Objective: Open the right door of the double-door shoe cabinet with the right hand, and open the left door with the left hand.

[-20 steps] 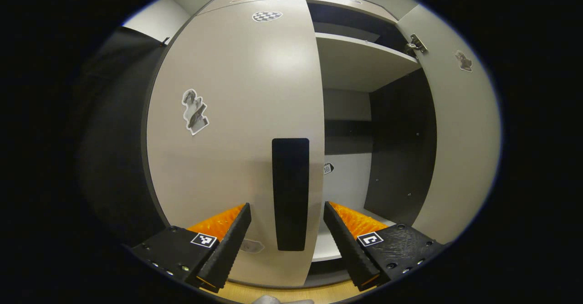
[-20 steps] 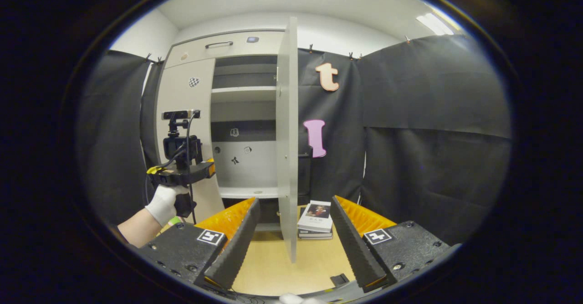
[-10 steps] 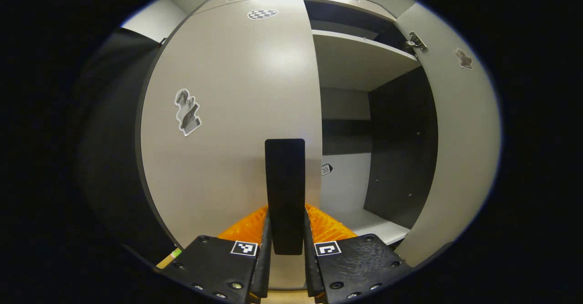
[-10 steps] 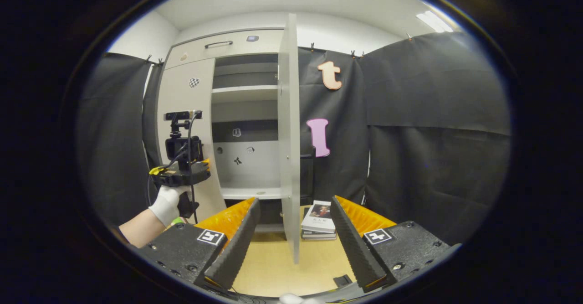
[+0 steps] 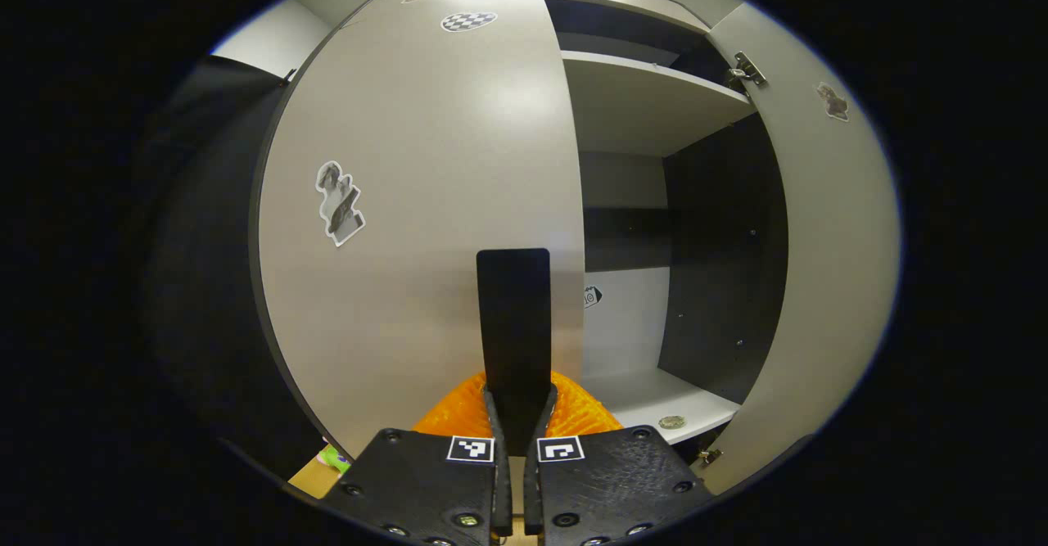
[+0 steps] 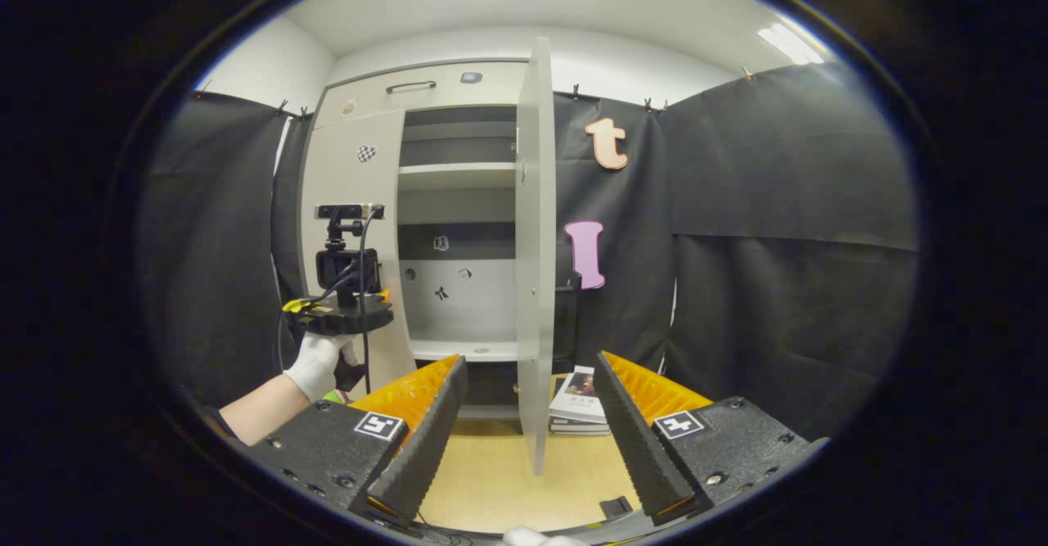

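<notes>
Left gripper (image 5: 516,403) clamps left door handle (image 5: 513,325); right door (image 6: 536,243) open.

Stack of books (image 6: 580,403) lying on the pale wooden floor (image 6: 491,480), black cloth booth wall (image 6: 778,284) behind, white ceiling with a lit light panel (image 6: 790,42), small dark object (image 6: 612,505) on the floor.

The left door (image 5: 426,202) looks smooth and a little shiny, with a soft patch of light on it. Its handle (image 5: 514,325) is flat and matt. A paper sticker (image 5: 338,202) sits on the door. The hinge (image 5: 747,71) on the right door (image 5: 827,284) is shiny metal. The floor (image 6: 491,480) looks like pale smooth wood. The wall (image 6: 786,268) is matt cloth with folds. The hand (image 6: 315,362) wears a soft cloth glove. The books (image 6: 580,399) have glossy paper covers.
</notes>
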`<action>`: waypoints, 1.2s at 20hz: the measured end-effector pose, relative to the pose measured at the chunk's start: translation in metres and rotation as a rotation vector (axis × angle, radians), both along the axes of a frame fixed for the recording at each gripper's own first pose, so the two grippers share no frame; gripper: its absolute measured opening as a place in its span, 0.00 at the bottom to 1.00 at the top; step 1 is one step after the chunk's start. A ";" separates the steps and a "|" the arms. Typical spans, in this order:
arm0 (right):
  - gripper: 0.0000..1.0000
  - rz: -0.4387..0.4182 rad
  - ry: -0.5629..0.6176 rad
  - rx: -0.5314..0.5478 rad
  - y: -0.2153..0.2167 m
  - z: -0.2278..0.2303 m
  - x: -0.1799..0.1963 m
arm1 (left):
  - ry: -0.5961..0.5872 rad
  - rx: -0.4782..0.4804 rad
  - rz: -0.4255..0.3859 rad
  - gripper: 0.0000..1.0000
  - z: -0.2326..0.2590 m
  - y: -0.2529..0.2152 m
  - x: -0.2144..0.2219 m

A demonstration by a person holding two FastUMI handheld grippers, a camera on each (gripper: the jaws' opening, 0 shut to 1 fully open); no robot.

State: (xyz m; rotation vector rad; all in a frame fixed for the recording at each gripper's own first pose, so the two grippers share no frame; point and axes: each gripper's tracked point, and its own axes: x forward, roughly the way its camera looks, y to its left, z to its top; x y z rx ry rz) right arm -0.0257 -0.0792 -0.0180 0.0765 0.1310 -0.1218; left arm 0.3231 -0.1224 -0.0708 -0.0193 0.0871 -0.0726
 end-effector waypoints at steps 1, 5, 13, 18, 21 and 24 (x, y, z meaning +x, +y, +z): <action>0.93 0.005 -0.003 0.003 0.001 0.001 -0.002 | -0.002 -0.006 -0.003 0.05 0.001 0.000 -0.003; 0.93 0.016 -0.004 0.005 0.003 -0.001 -0.012 | -0.003 -0.006 -0.018 0.05 0.003 0.002 -0.020; 0.93 0.098 -0.011 0.016 0.032 -0.003 -0.031 | -0.007 -0.003 -0.044 0.05 0.006 0.021 -0.061; 0.93 0.159 0.003 0.034 0.052 -0.011 -0.043 | -0.008 -0.001 -0.040 0.05 0.005 0.039 -0.086; 0.93 0.176 -0.016 0.040 0.057 -0.007 -0.048 | -0.010 -0.019 -0.037 0.04 0.005 0.056 -0.101; 0.96 0.197 -0.026 0.041 0.064 -0.007 -0.053 | -0.015 -0.010 -0.019 0.04 0.005 0.073 -0.115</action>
